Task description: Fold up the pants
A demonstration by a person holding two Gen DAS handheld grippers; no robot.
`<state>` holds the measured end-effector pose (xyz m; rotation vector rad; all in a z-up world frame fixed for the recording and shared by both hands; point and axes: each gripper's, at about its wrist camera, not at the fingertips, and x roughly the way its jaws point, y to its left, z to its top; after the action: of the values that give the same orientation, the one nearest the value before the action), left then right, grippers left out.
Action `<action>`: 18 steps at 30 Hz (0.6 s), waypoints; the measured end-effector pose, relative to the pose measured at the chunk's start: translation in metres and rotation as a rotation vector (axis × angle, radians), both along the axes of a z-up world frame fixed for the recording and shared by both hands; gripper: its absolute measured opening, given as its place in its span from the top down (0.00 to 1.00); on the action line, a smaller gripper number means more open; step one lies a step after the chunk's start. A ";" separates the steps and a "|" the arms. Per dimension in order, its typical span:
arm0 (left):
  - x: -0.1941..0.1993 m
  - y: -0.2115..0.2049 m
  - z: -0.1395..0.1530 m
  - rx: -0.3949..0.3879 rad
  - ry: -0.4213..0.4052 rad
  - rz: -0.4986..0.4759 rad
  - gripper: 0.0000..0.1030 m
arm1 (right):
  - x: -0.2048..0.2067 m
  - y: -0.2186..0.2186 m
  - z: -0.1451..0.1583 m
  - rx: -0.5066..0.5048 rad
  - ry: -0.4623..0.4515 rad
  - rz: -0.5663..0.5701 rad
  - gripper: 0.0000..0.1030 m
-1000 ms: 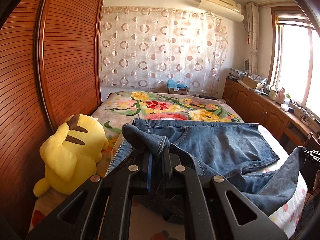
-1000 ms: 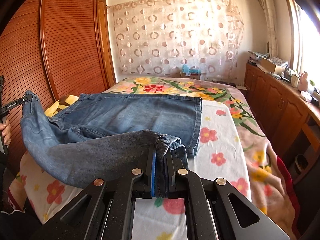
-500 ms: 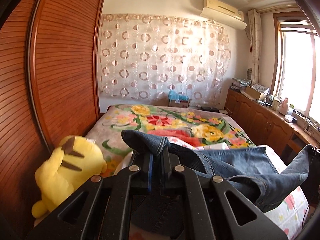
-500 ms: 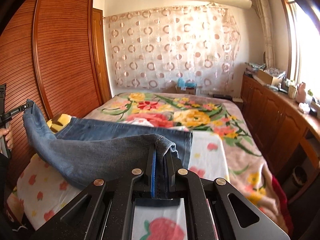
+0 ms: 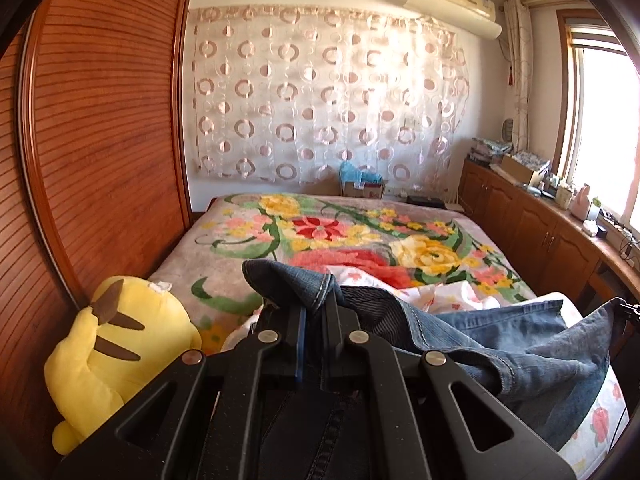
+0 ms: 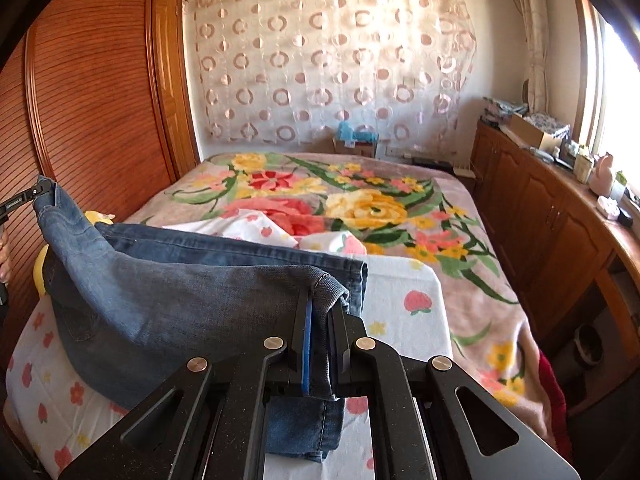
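Note:
Blue denim pants (image 6: 168,292) hang stretched between my two grippers above the near end of the bed. My left gripper (image 5: 316,312) is shut on one hem corner of the pants (image 5: 520,344). My right gripper (image 6: 320,308) is shut on the other hem corner, with the cuff dangling below the jaws. The rest of the pants lies on a white strawberry-print sheet (image 6: 404,296). The left gripper's tip also shows at the left edge of the right wrist view (image 6: 38,192), holding denim.
A floral blanket (image 5: 340,236) covers the bed. A yellow plush toy (image 5: 108,352) sits at the bed's left edge against the wooden wardrobe (image 5: 100,140). A wooden cabinet (image 6: 560,232) with small items runs along the right under the window.
Both grippers have lifted and pulled the pants toward the near end of the bed. Less denim lies flat on the sheet, and more of the floral blanket shows.

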<state>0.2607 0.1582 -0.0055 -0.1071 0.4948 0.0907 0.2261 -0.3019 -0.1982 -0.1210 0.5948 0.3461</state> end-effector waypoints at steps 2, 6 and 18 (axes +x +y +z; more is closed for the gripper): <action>0.003 0.000 -0.006 0.002 0.016 0.002 0.93 | 0.005 0.006 -0.006 -0.006 0.017 -0.002 0.94; 0.011 0.002 -0.015 0.004 0.044 0.008 0.93 | 0.025 0.014 -0.007 -0.019 0.049 -0.008 0.94; 0.020 0.003 -0.040 0.006 0.102 0.017 0.93 | 0.029 0.004 -0.005 -0.026 0.119 -0.005 0.57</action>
<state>0.2812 0.1610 -0.0458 -0.1013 0.5956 0.1147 0.2549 -0.2977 -0.2028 -0.1241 0.7170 0.3428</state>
